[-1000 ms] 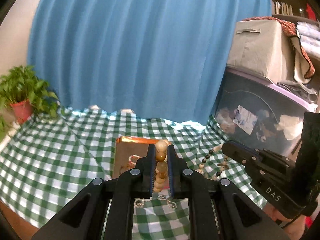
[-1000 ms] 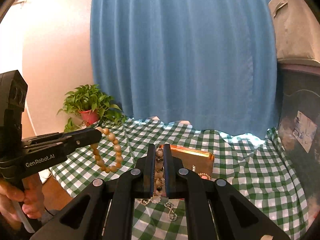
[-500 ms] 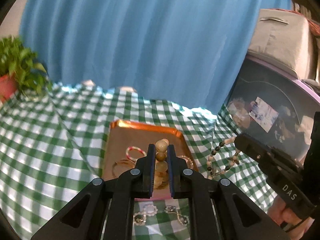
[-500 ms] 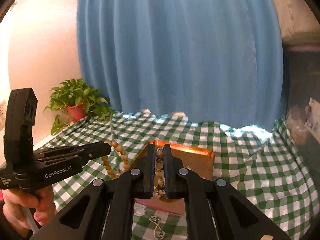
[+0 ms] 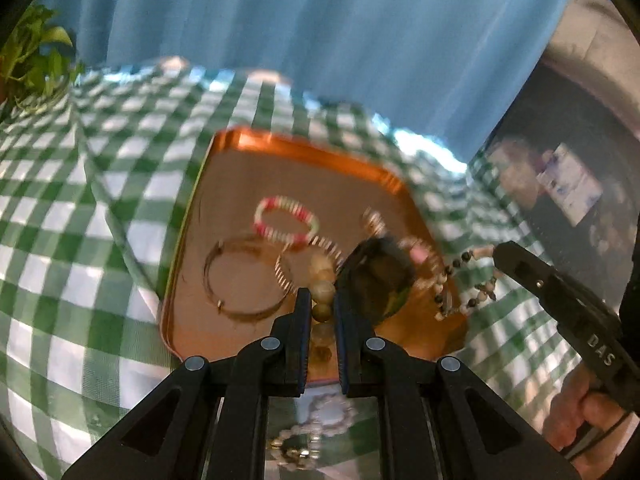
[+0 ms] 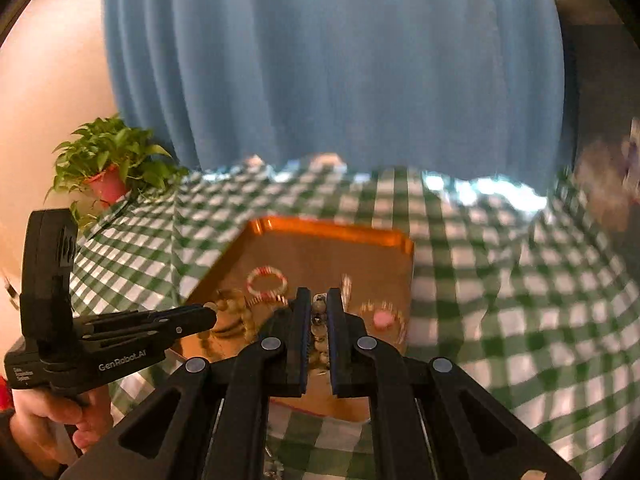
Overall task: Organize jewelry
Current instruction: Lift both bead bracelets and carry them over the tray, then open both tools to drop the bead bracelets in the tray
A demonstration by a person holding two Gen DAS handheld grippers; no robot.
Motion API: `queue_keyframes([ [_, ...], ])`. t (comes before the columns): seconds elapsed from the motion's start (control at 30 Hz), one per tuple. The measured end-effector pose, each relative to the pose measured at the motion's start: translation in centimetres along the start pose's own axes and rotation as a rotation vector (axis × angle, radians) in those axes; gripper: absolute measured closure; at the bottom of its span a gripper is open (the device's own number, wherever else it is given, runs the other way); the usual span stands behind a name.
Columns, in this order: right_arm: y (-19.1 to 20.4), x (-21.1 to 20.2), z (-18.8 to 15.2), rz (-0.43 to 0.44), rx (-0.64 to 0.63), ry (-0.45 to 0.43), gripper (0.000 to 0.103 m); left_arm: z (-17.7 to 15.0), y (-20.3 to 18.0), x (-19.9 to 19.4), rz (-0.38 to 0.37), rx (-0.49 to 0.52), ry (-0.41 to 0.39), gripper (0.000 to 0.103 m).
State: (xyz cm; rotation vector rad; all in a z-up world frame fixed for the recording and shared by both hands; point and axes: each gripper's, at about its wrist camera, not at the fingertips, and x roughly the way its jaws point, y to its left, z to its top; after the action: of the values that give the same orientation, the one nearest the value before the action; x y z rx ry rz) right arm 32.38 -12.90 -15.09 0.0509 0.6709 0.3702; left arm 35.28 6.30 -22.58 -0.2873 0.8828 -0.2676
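Note:
An orange tray [image 5: 308,152] lies on the green checked cloth; it also shows in the right wrist view [image 6: 332,228]. In it lie a red and white bead bracelet [image 5: 286,222], a thin wire bangle [image 5: 240,280] and other small pieces. My left gripper [image 5: 322,312] is shut on a tan wooden bead bracelet [image 5: 322,280] low over the tray's near part. My right gripper [image 6: 319,312] is shut on a black and white bead strand [image 6: 319,320], which hangs over the tray's right edge in the left wrist view [image 5: 464,276].
A potted green plant [image 6: 108,164] stands at the back left. A blue curtain [image 6: 332,64] hangs behind the table. Dark storage boxes [image 5: 560,184] stand to the right. A pale bead bracelet [image 5: 316,428] lies on the cloth in front of the tray.
Both grippers have come forward and down over the tray, each still holding its beads. The tray looks larger and closer in both views.

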Motion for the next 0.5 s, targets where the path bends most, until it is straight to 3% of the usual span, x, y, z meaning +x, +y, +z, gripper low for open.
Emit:
queue_keyframes([
  [0.13,-1.4,3.6,-1.7,0.013,0.081,0.091,0.097,-1.1,0.7,2.3,0.064,-0.011,0.046,0.092],
  [0.23,-1.8,5.3,-2.7,0.015,0.1,0.14,0.097,-1.2,-0.3,2.6,0.104,0.035,0.03,0.092],
  [0.33,-1.7,6.3,-3.5,-0.024,0.089,0.167,0.096,-1.1,-0.4,2.7,0.108,0.026,0.017,0.092],
  [0.4,-1.5,6.6,-3.9,-0.007,0.09,0.18,0.095,-1.0,-0.1,2.8,0.102,0.011,0.01,0.09],
  [0.47,-1.4,6.8,-4.0,-0.01,0.107,0.189,0.077,-0.8,-0.1,2.7,0.104,0.022,0.026,0.086],
  [0.5,-1.5,6.6,-4.1,-0.022,0.11,0.186,0.054,-0.6,-0.2,2.6,0.1,0.029,0.038,0.073],
])
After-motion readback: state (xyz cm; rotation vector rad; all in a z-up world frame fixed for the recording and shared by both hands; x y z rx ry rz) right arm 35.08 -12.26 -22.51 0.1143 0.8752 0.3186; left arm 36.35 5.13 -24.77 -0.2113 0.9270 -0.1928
